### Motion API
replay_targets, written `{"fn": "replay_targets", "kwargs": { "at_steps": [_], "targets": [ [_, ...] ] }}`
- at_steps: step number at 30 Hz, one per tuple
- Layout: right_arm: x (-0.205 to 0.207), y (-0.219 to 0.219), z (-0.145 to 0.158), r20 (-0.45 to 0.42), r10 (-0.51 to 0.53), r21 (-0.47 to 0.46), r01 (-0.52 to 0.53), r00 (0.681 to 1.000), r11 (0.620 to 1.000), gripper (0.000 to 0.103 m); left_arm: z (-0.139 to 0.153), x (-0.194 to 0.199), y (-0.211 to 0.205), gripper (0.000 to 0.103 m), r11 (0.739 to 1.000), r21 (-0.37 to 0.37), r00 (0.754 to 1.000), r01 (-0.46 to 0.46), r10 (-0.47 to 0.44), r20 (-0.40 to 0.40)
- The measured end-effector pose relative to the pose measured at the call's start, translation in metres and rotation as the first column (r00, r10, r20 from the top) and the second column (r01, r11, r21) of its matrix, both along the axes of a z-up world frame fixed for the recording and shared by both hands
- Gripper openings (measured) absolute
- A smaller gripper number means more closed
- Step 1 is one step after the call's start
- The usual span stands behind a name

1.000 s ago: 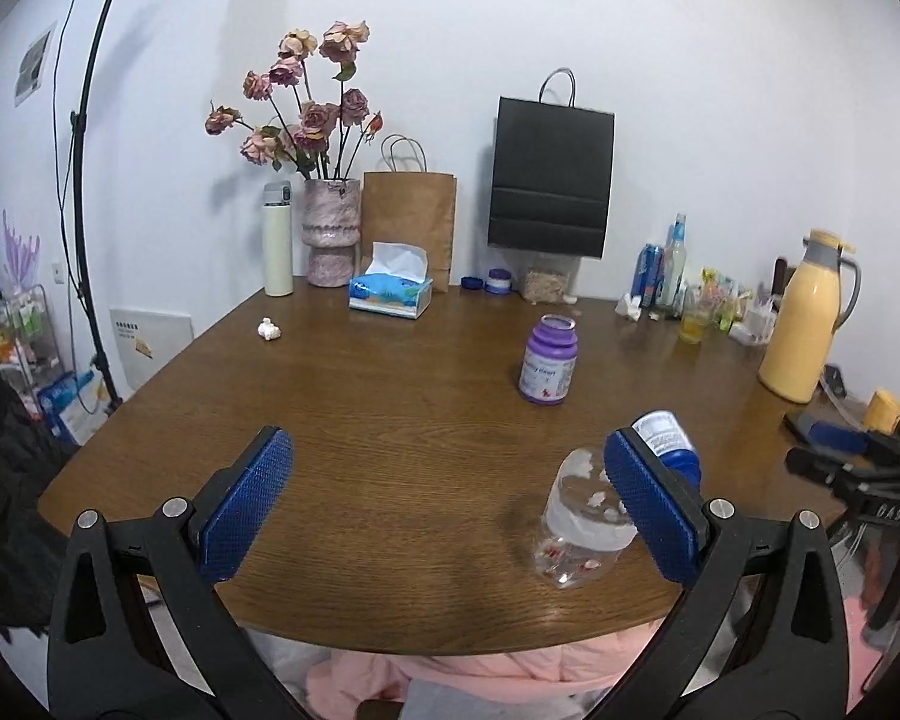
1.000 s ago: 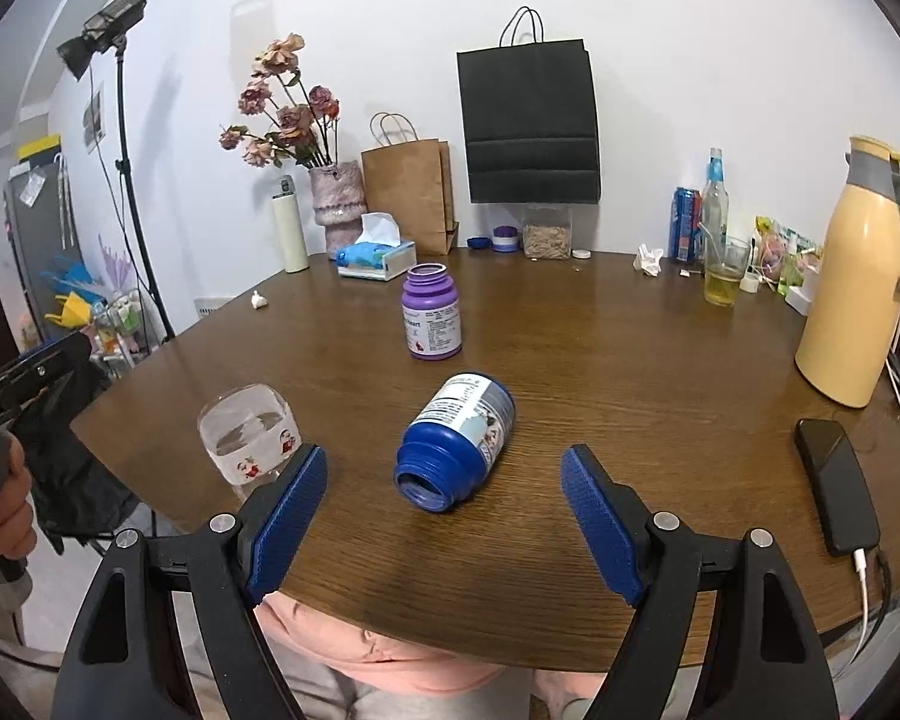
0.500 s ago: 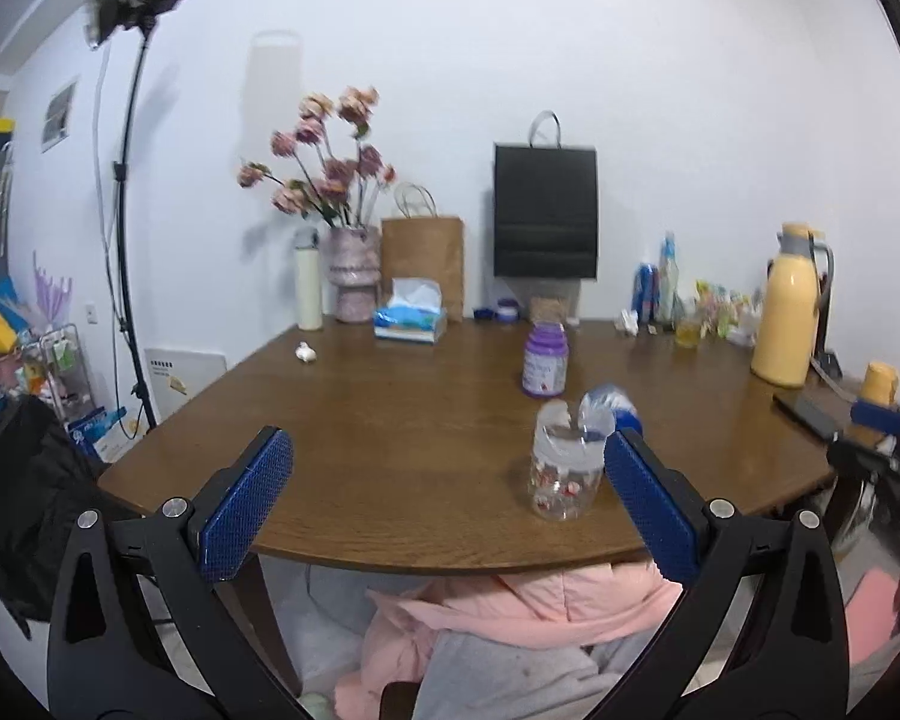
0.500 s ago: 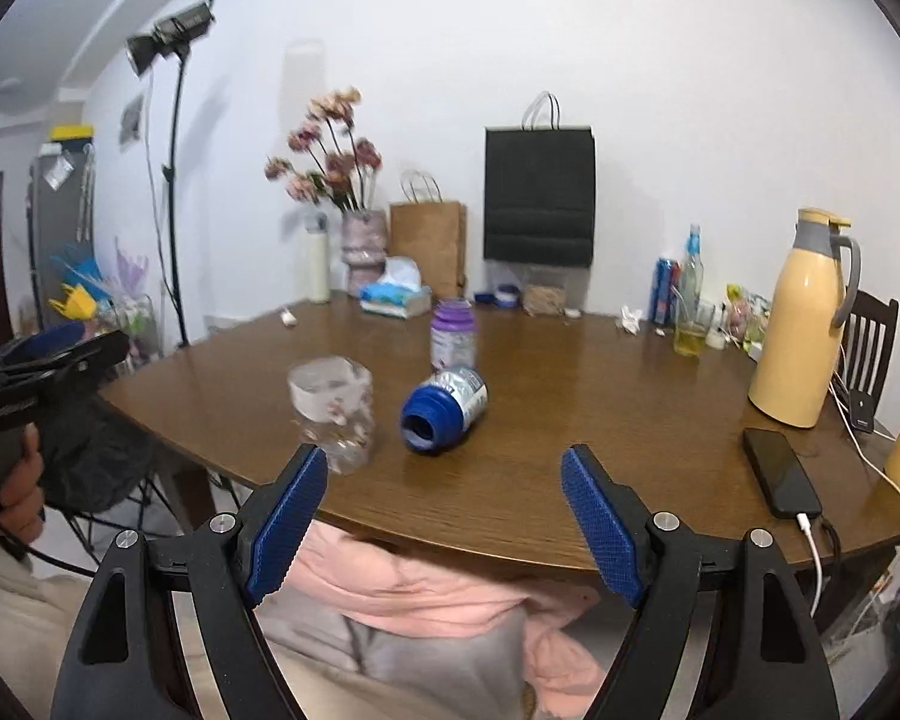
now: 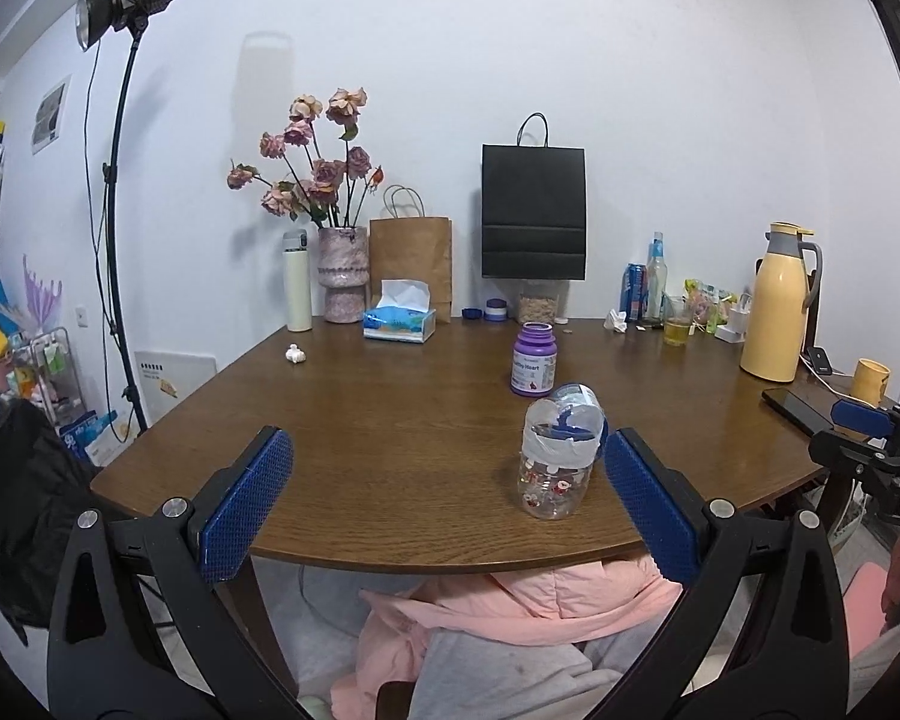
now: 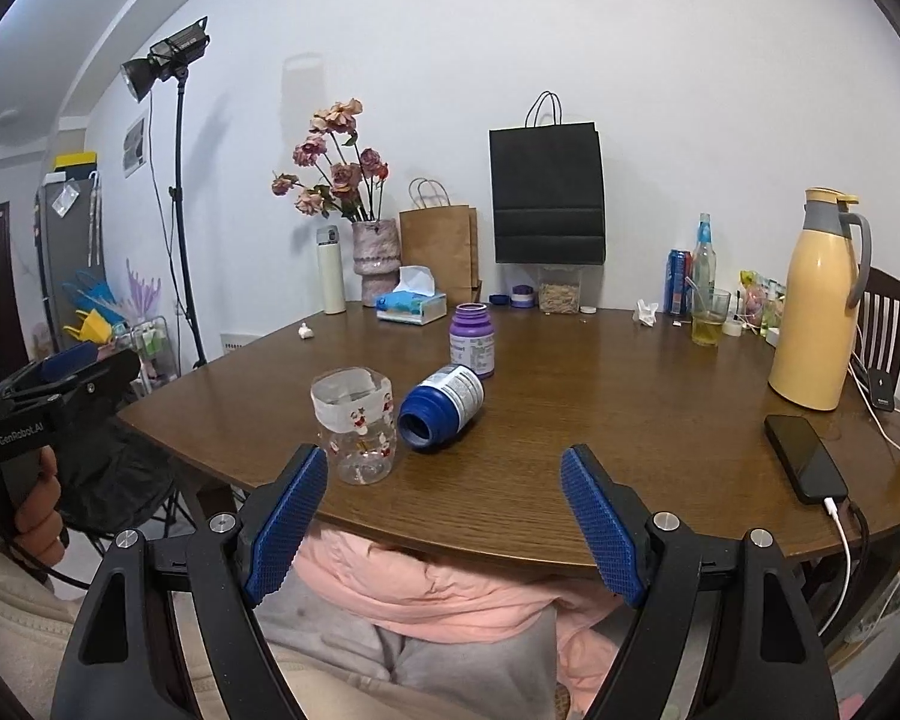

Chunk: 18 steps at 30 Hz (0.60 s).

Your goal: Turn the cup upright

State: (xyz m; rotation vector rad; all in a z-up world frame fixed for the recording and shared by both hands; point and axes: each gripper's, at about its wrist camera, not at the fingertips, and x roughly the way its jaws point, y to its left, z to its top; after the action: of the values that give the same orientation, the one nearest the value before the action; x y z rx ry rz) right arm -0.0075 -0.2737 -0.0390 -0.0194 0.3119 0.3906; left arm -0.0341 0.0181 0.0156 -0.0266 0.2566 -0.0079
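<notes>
A clear cup (image 5: 555,465) with small red figures printed on it stands near the front edge of the wooden table (image 5: 390,432); it also shows in the right wrist view (image 6: 357,426). A blue bottle (image 6: 441,407) lies on its side just right of the cup, mouth toward me. My left gripper (image 5: 444,504) is open and empty, held back off the table edge, with the cup just inside its right finger. My right gripper (image 6: 444,525) is open and empty, below the table edge, in front of the cup and bottle.
A purple bottle (image 6: 473,339) stands behind the blue one. A phone (image 6: 804,456) on a cable and a yellow thermos (image 6: 816,306) are at the right. A tissue box (image 5: 399,324), vase, paper bags and drinks line the far edge. My lap in pink (image 6: 426,594) is under the table.
Both grippers have pulled back and down from over the table to beyond its front edge. The cup and the bottles have not moved. Both grippers stay open.
</notes>
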Motion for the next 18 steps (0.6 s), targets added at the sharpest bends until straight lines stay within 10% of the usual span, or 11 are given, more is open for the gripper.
{"fn": "replay_targets", "kwargs": {
  "at_steps": [18],
  "targets": [
    [0.0025,-0.001,-0.002,-0.014,-0.008,0.016,0.009,1.0,1.0,0.085,-0.0012,0.0036,0.0014,0.103,1.0,-0.006,1.0,0.011,-0.011,-0.022]
  ]
}}
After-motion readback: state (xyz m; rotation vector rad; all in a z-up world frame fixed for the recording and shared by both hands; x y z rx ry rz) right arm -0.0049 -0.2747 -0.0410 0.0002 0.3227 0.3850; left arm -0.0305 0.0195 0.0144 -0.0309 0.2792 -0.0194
